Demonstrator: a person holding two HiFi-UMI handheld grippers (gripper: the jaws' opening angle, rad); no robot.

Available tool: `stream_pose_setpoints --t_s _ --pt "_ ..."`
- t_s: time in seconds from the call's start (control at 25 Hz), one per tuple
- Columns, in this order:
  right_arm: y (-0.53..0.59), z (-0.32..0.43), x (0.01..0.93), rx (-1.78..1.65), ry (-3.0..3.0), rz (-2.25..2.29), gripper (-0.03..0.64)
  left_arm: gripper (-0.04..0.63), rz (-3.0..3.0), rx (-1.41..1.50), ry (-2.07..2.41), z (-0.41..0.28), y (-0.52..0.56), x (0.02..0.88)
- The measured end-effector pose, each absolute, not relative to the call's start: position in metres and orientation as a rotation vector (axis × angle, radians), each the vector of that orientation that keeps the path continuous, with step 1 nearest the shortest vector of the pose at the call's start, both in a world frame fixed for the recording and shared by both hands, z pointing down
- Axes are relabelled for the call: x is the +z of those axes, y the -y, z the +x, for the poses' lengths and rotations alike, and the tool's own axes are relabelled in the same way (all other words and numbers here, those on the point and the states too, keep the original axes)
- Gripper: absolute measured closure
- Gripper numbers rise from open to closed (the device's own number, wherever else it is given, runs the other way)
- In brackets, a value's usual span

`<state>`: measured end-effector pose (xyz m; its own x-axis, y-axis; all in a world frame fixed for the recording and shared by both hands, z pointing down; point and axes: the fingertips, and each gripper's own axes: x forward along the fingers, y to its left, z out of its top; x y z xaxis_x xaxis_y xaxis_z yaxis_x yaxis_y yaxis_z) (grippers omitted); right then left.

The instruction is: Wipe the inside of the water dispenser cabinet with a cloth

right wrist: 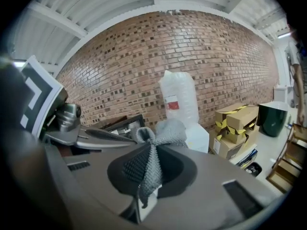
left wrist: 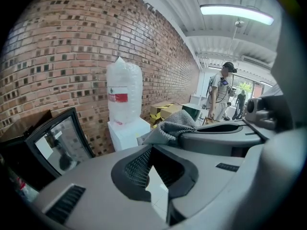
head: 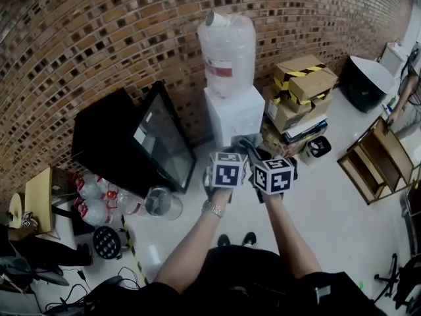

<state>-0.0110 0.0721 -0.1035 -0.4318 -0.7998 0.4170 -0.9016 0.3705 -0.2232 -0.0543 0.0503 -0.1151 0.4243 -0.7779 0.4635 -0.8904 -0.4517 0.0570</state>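
pads (right wrist: 180, 172) of the right gripper (right wrist: 146, 164) pressed together on a grey cloth (right wrist: 165, 131): a narrow fold is pinched between them and the rest bunches just beyond the tips. pads (left wrist: 134, 169) of the left gripper (left wrist: 151, 152) meet at the tips with nothing between them; the cloth lies just beside and ahead, not touching them. in the head view both grippers are held side by side, marker cubes nearly touching, left hand (head: 215, 195) and right hand (head: 271, 194) below them, forearms reaching forward from the body. the cloth hangs in front of the white water dispenser (head: 233, 114), which carries a clear bottle (head: 227, 51) and stands against a brick wall (head: 99, 38). black glass-door cabinet (head: 161, 137) to its left, cardboard boxes (head: 302, 84) to its right.
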Motion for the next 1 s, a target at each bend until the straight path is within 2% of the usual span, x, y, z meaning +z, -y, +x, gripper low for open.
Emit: stream_pose_setpoints --t_s 1.0 --pt "-0.060 0.004 -0.109 0.585 2.399 1.493 0.597 0.594 2.405 0.505 1.461 -0.037 -0.037 -0.126"
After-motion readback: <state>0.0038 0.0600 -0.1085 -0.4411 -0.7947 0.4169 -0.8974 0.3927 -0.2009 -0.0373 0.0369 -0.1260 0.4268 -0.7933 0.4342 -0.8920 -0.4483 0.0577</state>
